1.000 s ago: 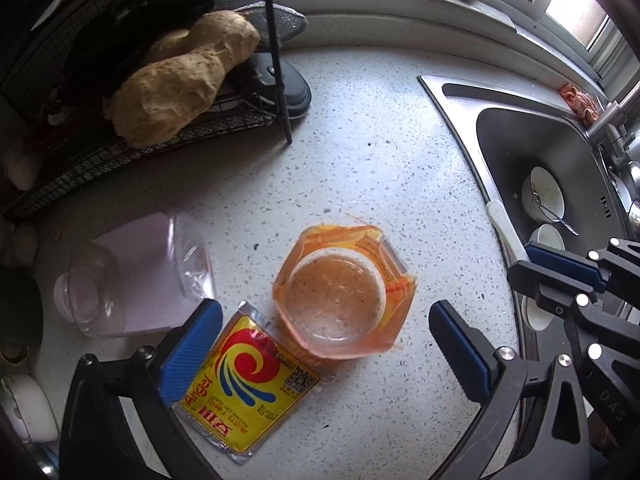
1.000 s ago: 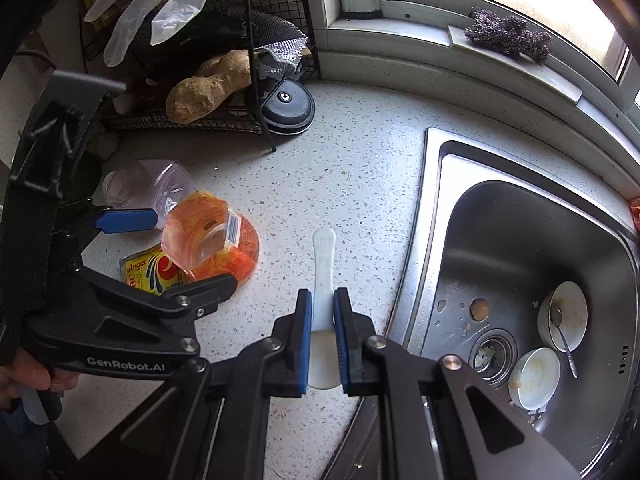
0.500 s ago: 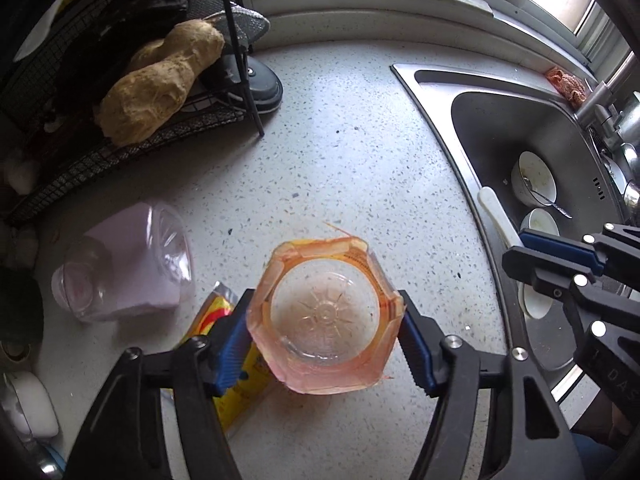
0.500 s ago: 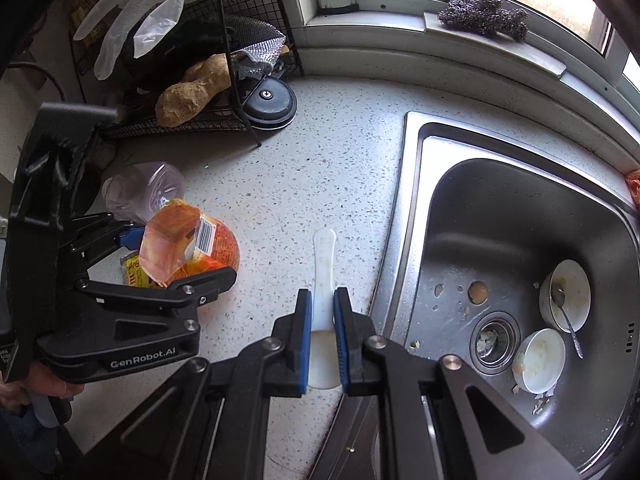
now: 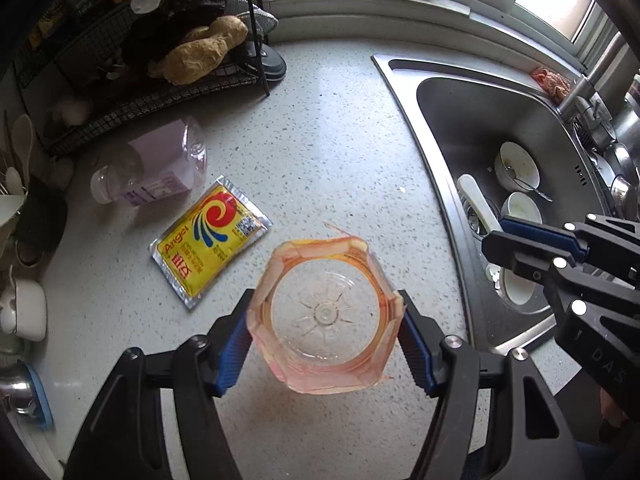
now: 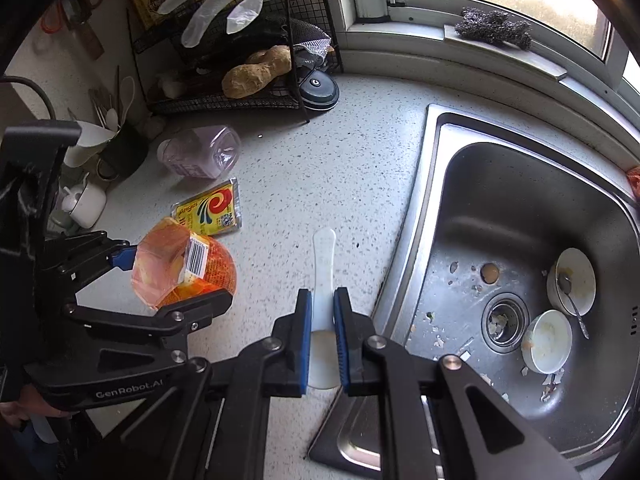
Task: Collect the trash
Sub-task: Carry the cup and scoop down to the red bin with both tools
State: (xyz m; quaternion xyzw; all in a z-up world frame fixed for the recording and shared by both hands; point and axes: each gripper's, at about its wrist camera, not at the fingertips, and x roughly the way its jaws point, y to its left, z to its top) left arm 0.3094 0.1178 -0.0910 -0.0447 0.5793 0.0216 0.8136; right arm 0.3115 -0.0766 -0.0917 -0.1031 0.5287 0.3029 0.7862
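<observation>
A clear lilac plastic bottle [image 5: 150,164] and a glossy yellow foil sachet [image 5: 208,242] are left lying on the speckled surface [image 5: 320,140], at about ten o'clock from the left gripper [image 5: 324,334]. Its fingers are clamped on a faceted, orange-wrapped transparent jar [image 5: 324,320], lifted clear. At three o'clock, a smooth white flat scoop [image 6: 323,276] is pinched by the right gripper [image 6: 322,330]. No bin is seen.

The cup [image 5: 325,317] is hiding the counter [image 5: 328,128] beneath it and covering most of the left gripper's [image 5: 325,338] pads. The right gripper [image 6: 321,338] is covering the white spatula's [image 6: 323,268] near end. The packet's [image 5: 209,240] small print is reading too fine to make out. The frame edge is cutting off the rack [image 5: 120,92].
</observation>
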